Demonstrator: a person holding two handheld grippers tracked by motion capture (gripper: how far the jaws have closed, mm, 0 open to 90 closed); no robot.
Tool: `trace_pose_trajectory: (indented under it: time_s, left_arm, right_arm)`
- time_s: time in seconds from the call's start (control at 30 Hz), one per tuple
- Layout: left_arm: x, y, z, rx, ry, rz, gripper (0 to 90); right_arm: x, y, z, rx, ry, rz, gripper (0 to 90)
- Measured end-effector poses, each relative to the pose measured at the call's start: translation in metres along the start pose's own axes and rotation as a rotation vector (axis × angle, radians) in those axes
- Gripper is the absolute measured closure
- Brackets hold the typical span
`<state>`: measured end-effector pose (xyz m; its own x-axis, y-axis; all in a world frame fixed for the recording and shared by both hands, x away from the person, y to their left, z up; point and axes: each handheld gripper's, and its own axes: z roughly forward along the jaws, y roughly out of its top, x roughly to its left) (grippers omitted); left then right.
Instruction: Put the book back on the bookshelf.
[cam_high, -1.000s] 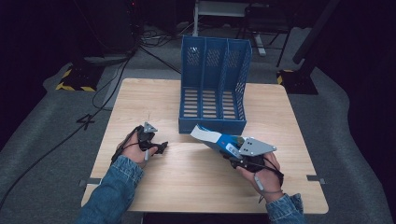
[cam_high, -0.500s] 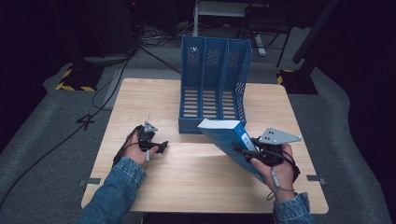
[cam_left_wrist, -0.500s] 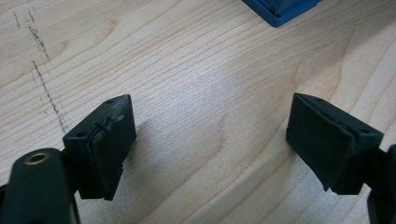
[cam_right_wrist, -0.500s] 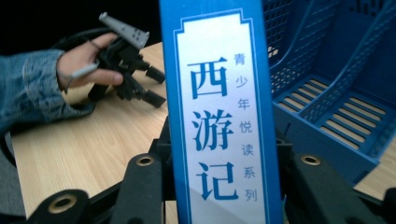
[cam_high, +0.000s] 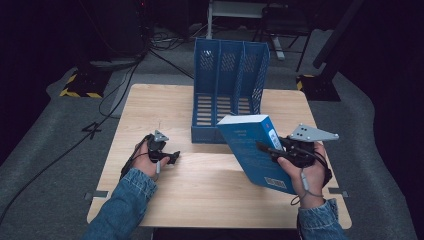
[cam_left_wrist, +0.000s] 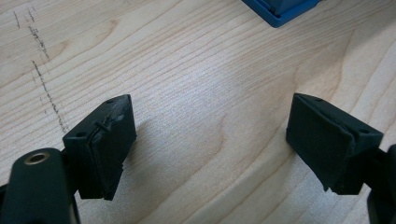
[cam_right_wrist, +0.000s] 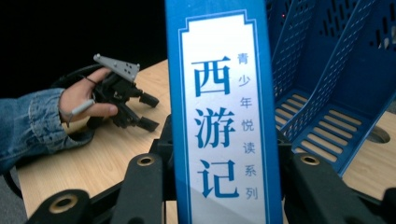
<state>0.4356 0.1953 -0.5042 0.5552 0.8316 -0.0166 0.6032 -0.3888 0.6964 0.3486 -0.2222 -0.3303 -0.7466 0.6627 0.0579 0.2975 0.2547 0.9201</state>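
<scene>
High view: right gripper (cam_high: 272, 148) clamps the blue book (cam_high: 252, 150), lifted and tilted just near of the file rack (cam_high: 230, 90), not yet slotted; left gripper view: fingers (cam_left_wrist: 100, 144) spread over bare tabletop (cam_left_wrist: 201, 93); right gripper view: spine (cam_right_wrist: 222, 126) pinched, facing rack.

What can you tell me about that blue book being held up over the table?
The blue book is a thick paperback with a glossy blue cover and a white barcode label near its lower corner. Its spine carries a white panel with blue Chinese characters. It is lifted off the wooden table and tilted, clamped between the jaws of the right gripper, just in front of the blue file rack, not touching it.
</scene>
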Motion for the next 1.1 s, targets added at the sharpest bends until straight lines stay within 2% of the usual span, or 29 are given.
trace_pose_trajectory:
  time_s: [0.2,0.47,0.53,1.1]
  left_arm:
    - [0.0,0.0,0.0,0.001,0.0,0.001,16.4]
    - [0.0,0.0,0.0,-0.001,-0.003,-0.002,16.5]
    - [0.0,0.0,-0.001,0.005,-0.007,-0.008,16.5]
    - [0.0,-0.001,0.0,0.001,-0.008,-0.003,16.5]
  right_arm:
    - [-0.005,0.015,-0.007,-0.033,-0.005,0.016,62.1]
    - [-0.013,0.033,-0.013,-0.053,-0.046,0.02,62.1]
    - [-0.019,0.042,-0.015,-0.064,-0.056,0.024,62.1]
    - [-0.044,0.077,-0.012,-0.109,-0.088,0.065,62.1]
